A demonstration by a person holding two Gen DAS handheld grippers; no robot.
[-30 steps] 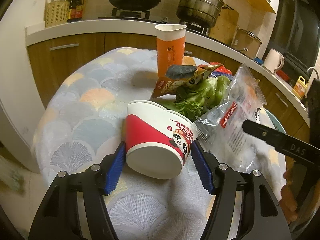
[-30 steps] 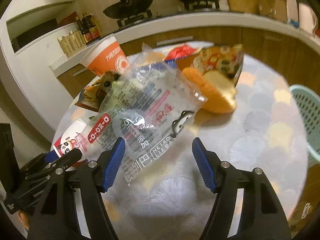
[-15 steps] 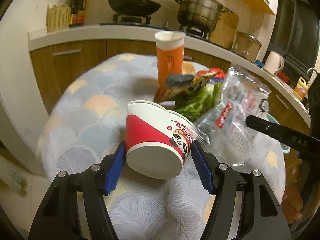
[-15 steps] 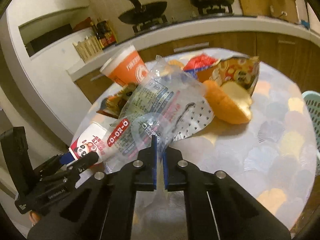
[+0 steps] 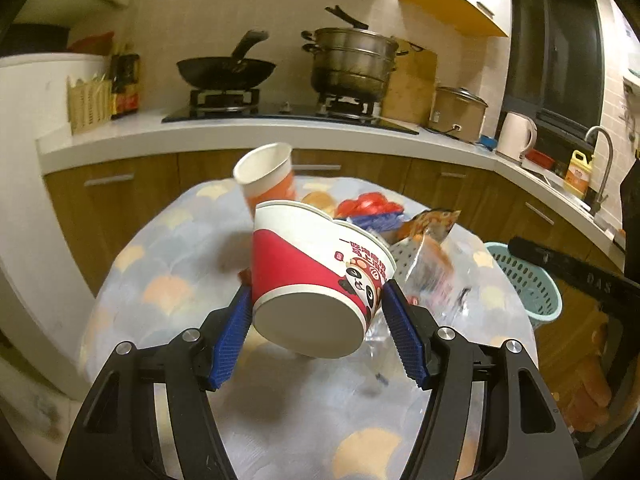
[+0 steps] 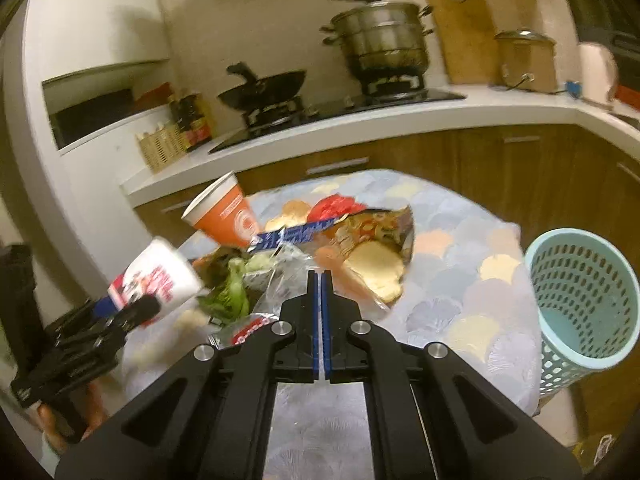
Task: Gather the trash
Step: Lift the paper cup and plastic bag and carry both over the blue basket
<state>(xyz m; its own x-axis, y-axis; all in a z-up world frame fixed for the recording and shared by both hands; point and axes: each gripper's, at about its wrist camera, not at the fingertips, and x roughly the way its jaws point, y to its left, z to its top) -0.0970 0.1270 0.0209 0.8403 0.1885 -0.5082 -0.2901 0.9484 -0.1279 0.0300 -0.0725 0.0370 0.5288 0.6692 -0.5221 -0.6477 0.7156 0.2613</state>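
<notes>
My left gripper is shut on a red and white paper noodle bowl with a panda print, held tilted above the round table; it also shows in the right wrist view. My right gripper is shut on a clear plastic bag with red print, lifted off the table; it shows blurred in the left wrist view. An orange paper cup, leafy greens, a snack packet and bread lie on the table.
A light blue mesh waste basket stands beside the table on the right, also in the left wrist view. Behind the table runs a counter with a wok, a steamer pot and a kettle.
My right gripper closed on the plastic bag and lifted it. My left gripper rose with the noodle bowl. Both views now sit higher above the table.
</notes>
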